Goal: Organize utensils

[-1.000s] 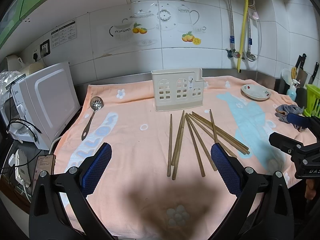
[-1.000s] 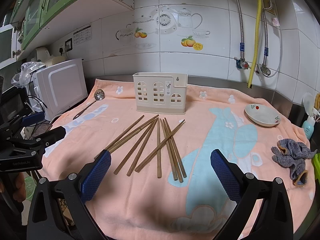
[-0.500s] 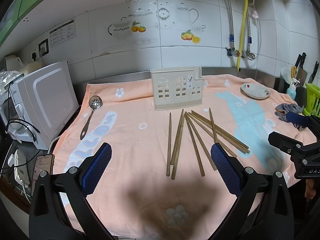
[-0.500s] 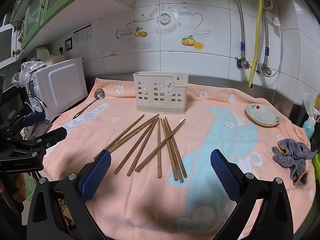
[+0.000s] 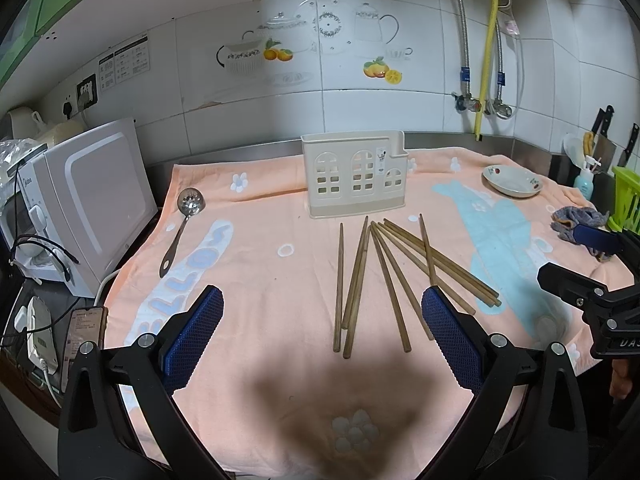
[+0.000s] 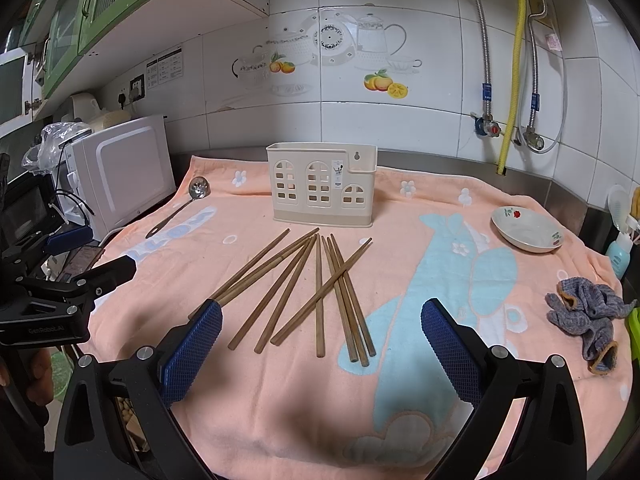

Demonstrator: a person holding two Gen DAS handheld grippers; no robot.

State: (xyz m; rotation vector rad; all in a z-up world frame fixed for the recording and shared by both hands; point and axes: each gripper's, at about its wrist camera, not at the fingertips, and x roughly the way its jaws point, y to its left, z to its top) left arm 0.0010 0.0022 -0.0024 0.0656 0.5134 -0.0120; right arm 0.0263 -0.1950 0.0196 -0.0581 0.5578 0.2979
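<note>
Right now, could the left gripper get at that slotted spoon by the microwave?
Probably yes. The left gripper is open, and only bare towel lies between it and the spoon, which lies flat and alone.

Both wrist views face the wall from the near edge (sharing the chopsticks (image 5: 372, 276))

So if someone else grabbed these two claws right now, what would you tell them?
Left claw: open, empty, above the towel's near edge.
Right claw: open, empty, likewise.
Chopsticks: all loose in a fan on the towel, in front of the cream holder.
Slotted spoon: flat on the towel, left of the holder.
Done: nothing visibly stowed.
Left: probably chopsticks and spoon into the holder.
</note>
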